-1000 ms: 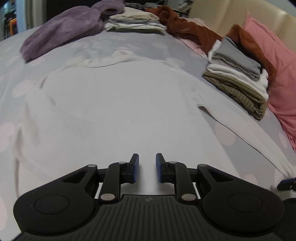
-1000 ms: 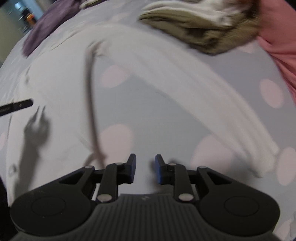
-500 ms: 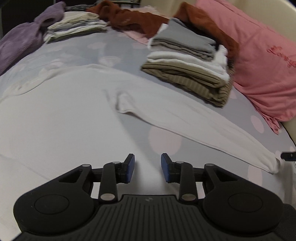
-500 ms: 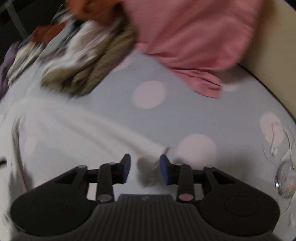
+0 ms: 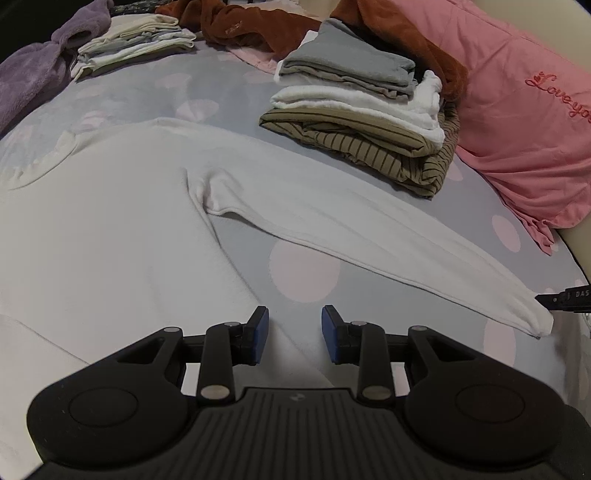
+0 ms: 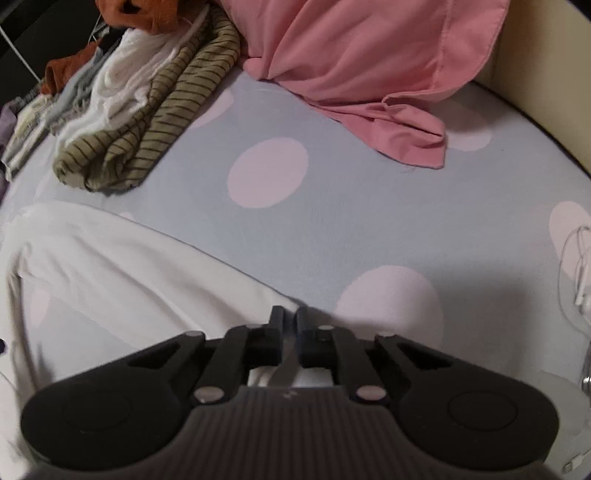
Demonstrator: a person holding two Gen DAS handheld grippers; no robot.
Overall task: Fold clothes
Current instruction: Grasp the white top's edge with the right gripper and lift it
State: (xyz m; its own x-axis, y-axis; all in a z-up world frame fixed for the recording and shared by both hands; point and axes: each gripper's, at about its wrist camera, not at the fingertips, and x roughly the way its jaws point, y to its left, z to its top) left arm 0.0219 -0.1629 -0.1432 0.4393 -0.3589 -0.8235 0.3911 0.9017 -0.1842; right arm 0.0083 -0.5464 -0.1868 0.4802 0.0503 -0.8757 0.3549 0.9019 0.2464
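Note:
A white long-sleeved top (image 5: 110, 229) lies flat on the dotted grey bed sheet (image 5: 369, 295), its right sleeve (image 5: 351, 236) stretched out toward the lower right. My left gripper (image 5: 290, 334) hovers open above the top's side edge, nothing between its fingers. At the sleeve's cuff (image 5: 535, 317) the tip of the right gripper (image 5: 565, 299) shows at the frame edge. In the right wrist view my right gripper (image 6: 290, 325) is shut on the cuff end of the white sleeve (image 6: 129, 273), with cloth pinched between the pads.
A stack of folded clothes (image 5: 369, 110) with an olive striped piece at the bottom sits beyond the sleeve, beside a pink pillow (image 5: 517, 110). Another folded pile (image 5: 133, 44), a purple fleece (image 5: 33, 77) and a rust garment (image 5: 251, 26) lie further back. A white cable (image 6: 580, 266) lies at the bed's right edge.
The left gripper swung right, from over the top's body to its side near the sleeve. The right gripper moved along the sleeve to the cuff and went from open to shut on it.

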